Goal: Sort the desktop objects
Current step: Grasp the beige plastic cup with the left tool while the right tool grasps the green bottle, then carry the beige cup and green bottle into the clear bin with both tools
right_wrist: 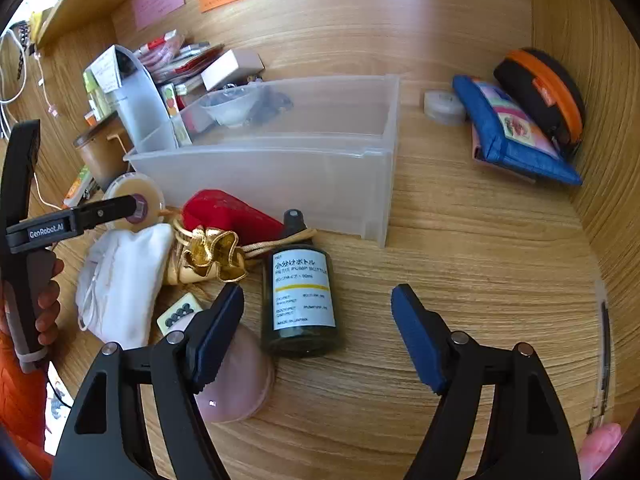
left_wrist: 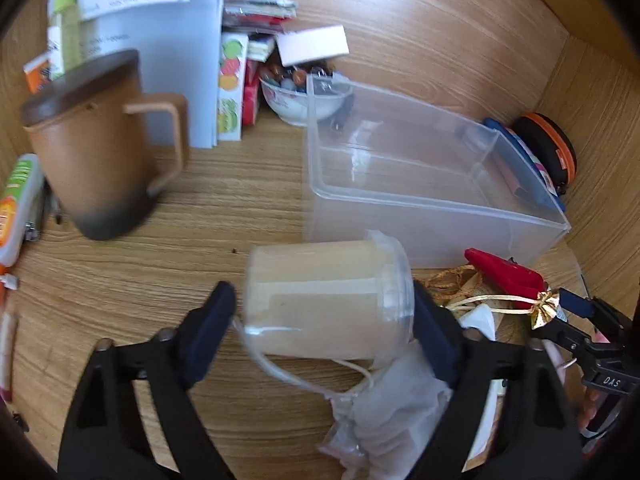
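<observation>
two wrist views look down at a cluttered wooden tabletop (right_wrist: 460,280) with wooden walls around it.

in the left wrist view, the left tongs (left_wrist: 324,316) are closed on a clear plastic cup (left_wrist: 328,300) lying sideways between the two blue pads; both pads touch it, one at the base and one at the rim. the cup is blurred. under it lies a white mask (left_wrist: 396,412) in a clear wrapper. just behind the cup stands an empty clear plastic bin (left_wrist: 440,216). to the left, well apart, is a brown mug with a dark lid (left_wrist: 96,148). behind the bin is a white bowl (left_wrist: 296,104) with small items, and a white file holder (left_wrist: 176,68) with papers.

in the right wrist view, the right tongs (right_wrist: 318,336) stand wide with nothing between the pads, above bare wood. just left of the gap lies a dark pump bottle with a white label (right_wrist: 300,300), its cap toward the bin. beside it is a red pouch with gold trim (right_wrist: 228,216), and near the left pad a mahjong tile (right_wrist: 178,312) and a pink round pad (right_wrist: 244,384). at far right, against the wall, rest a blue pouch (right_wrist: 512,136) and a black and orange case (right_wrist: 544,92).
</observation>
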The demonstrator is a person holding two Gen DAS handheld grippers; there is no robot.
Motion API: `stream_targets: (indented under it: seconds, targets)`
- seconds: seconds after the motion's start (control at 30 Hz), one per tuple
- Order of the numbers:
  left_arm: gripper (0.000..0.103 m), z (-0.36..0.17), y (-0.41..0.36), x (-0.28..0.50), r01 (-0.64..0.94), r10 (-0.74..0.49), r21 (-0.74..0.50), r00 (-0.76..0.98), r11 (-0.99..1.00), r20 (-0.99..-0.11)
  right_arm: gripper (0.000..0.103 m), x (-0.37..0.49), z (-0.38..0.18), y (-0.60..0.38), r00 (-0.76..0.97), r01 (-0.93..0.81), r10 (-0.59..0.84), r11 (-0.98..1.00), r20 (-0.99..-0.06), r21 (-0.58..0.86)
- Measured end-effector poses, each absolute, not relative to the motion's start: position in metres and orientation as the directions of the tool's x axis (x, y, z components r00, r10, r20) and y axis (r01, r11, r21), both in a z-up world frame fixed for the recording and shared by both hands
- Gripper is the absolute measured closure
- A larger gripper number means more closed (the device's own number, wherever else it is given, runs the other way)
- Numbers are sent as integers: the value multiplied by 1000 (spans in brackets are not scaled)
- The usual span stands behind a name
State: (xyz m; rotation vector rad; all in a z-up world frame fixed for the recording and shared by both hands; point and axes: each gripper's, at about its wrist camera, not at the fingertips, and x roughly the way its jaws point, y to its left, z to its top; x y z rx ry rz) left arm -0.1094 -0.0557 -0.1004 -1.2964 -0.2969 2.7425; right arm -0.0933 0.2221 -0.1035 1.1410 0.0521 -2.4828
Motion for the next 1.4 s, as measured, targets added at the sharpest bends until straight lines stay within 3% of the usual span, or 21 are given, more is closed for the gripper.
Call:
stream_targets:
  seconds: [0.1,0.37,0.63,1.2,1.4]
  targets:
    - [34,-104,-54,-114,-3,179,-226,-620,-974,-764,31,-101,-109,227,-554,372,-365,-913,-749,169]
    - [35,-106,-52,-115,6,164,-215,-626,-977,-762,55,-112,-118,230,-504,390,-424,-889,-752,240]
    - [37,-97,-50,-109,24,109,-167,-663,-986,-740,63,-100,-108,233,-558,381,-391,-904,-732,193]
    - [37,-48,-54,-73,28,58,-119,-749,-992,-660,64,-55,-45,265,-692,366,-386,-916,-611,164]
    - [37,-35,-55,-63,-2,95,-144,-760,-990,-643,64,-47,-32,267,-708,382,-407,-908,-577,171]
